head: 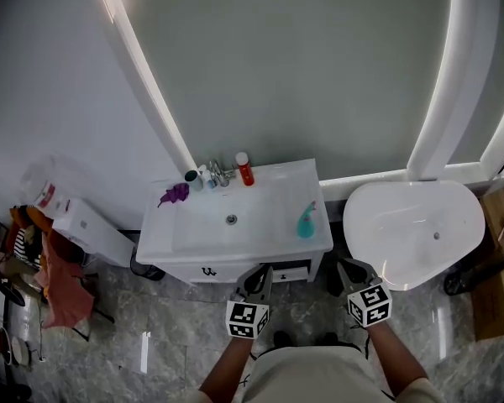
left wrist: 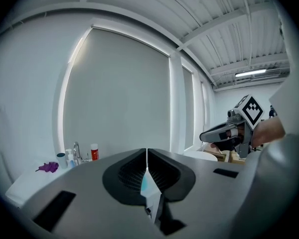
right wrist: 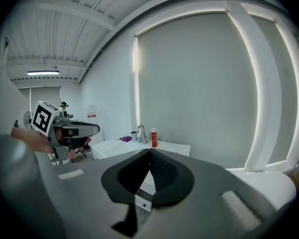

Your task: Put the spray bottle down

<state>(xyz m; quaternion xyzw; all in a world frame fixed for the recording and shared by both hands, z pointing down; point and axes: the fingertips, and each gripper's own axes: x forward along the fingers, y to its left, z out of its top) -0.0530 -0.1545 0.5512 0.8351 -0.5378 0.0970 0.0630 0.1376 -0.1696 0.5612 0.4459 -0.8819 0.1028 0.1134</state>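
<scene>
A teal spray bottle (head: 307, 222) stands upright on the right part of the white sink counter (head: 260, 240), free of both grippers. My left gripper (head: 259, 273) hangs in front of the vanity, short of the counter's front edge; its jaws (left wrist: 147, 151) are shut with nothing held, and a thin teal sliver shows through the slit between them. My right gripper (head: 354, 268) hangs to the right of the vanity; its jaws (right wrist: 149, 151) meet at the tips and hold nothing. Each gripper shows in the other's view: the right gripper (left wrist: 228, 131) and the left gripper (right wrist: 72, 129).
At the back of the counter stand a red bottle (head: 245, 169), a chrome faucet (head: 218, 173) and a dark cup (head: 191, 177), with a purple cloth (head: 175, 194) at the left. A white bathtub (head: 416, 229) is at the right, cardboard boxes (head: 496, 259) beyond it, and clutter (head: 34, 259) at the left.
</scene>
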